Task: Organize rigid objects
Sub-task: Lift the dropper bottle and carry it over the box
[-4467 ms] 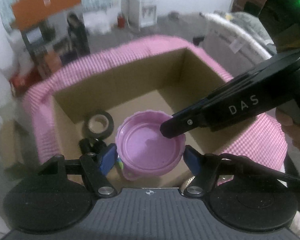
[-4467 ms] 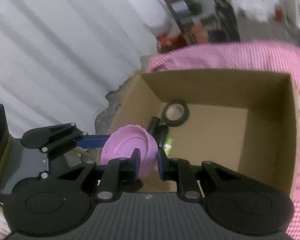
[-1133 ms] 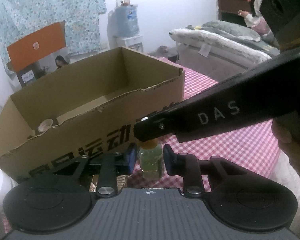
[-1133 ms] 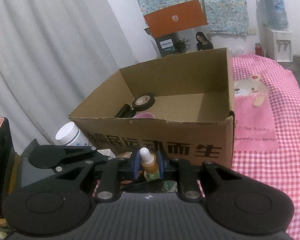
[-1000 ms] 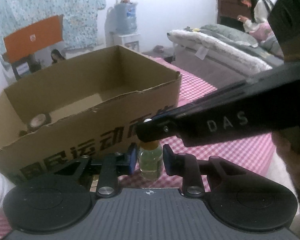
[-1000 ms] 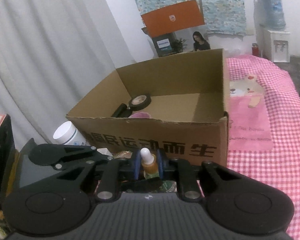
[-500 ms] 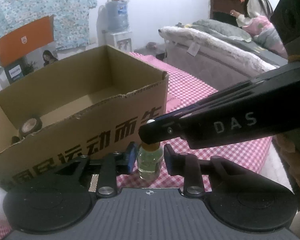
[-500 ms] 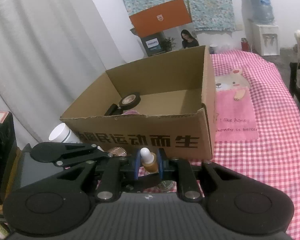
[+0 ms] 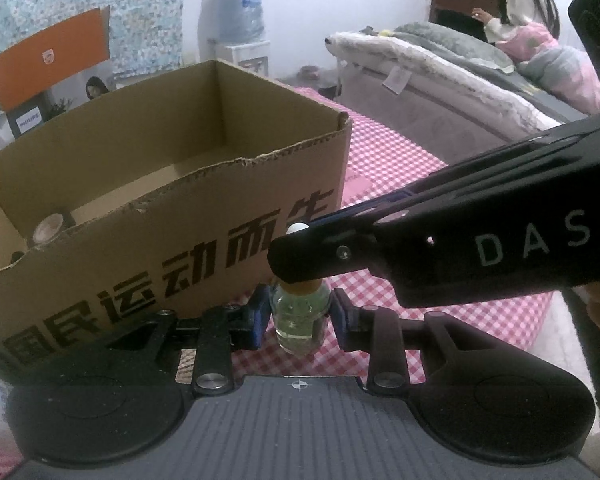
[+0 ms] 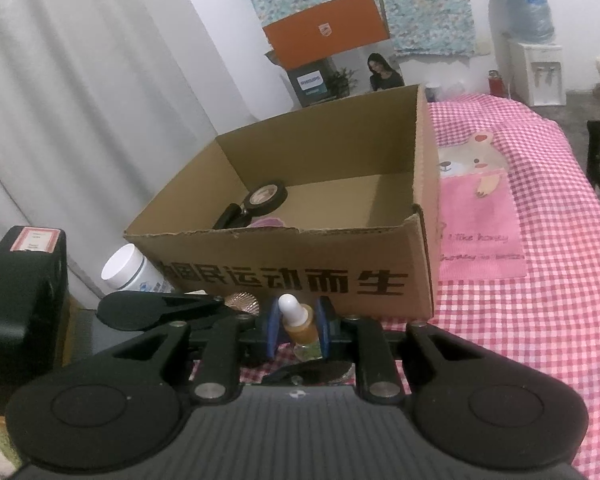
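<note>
A small glass dropper bottle (image 9: 299, 320) with an amber collar and white bulb stands on the pink checked cloth in front of the cardboard box (image 9: 204, 240). My left gripper (image 9: 299, 316) is shut on its clear body. My right gripper (image 10: 298, 322) is shut on its amber collar (image 10: 298, 326), from the other side; one of its fingers (image 9: 420, 248) crosses the left wrist view above the bottle. The box (image 10: 292, 276) holds a black tape roll (image 10: 266, 196), a black object and a pink lid (image 10: 269, 222).
A white-capped jar (image 10: 130, 270) and a shell-shaped gold item (image 10: 242, 303) sit left of the box. A pink bear cloth (image 10: 480, 216) lies to its right. A bed (image 9: 440, 92) with a seated person (image 9: 512, 4) is beyond. White curtain on the left.
Earlier both grippers held the pink lid over the box; it now lies inside. Both are now shut on the dropper bottle. In the last second they have drifted slightly right along the box front.
</note>
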A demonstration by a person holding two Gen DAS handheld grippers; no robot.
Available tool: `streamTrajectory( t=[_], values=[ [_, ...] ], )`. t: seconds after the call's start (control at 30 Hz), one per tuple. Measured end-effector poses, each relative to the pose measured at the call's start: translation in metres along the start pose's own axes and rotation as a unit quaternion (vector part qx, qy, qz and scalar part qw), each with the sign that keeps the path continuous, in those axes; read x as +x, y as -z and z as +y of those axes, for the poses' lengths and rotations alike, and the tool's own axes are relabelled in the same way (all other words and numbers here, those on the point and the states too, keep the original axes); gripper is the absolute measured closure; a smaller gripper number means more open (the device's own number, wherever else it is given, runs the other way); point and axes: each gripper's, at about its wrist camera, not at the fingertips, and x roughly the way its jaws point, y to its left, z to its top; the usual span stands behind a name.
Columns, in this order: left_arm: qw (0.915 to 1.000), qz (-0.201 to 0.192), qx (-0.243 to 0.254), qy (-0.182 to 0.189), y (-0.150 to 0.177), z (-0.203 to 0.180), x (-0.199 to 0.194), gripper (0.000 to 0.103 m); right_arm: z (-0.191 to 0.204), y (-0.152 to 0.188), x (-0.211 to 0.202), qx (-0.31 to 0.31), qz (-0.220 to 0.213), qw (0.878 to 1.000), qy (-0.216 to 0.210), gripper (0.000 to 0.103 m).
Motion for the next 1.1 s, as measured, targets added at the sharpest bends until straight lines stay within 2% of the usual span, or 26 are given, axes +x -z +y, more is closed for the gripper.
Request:
streamTrajectory(
  t=[0.47,0.77,0.97,1.1],
  values=[
    [0.9998,-0.018,0.003,-0.002,-0.005,-0.004,-0.015,0.072,0.009,-0.003,-0.013,-0.019,-0.015,1.000,0.009,0.083],
    [0.9977,-0.065,0.002,-0.021,-0.014,-0.005,-0.050,0.072,0.033,-0.014,-0.039,-0.048,-0.047,0.998,0.005,0.083],
    [0.9945,-0.099,-0.017,-0.032,-0.036,0.016,-0.082,0.072,0.058,-0.041,-0.052,-0.085,-0.072,0.994,-0.017,0.083],
    [0.9939,-0.100,-0.038,-0.030,-0.063,0.046,-0.093,0.072,0.076,-0.076,-0.048,-0.116,-0.083,0.989,-0.041,0.083]
  ],
)
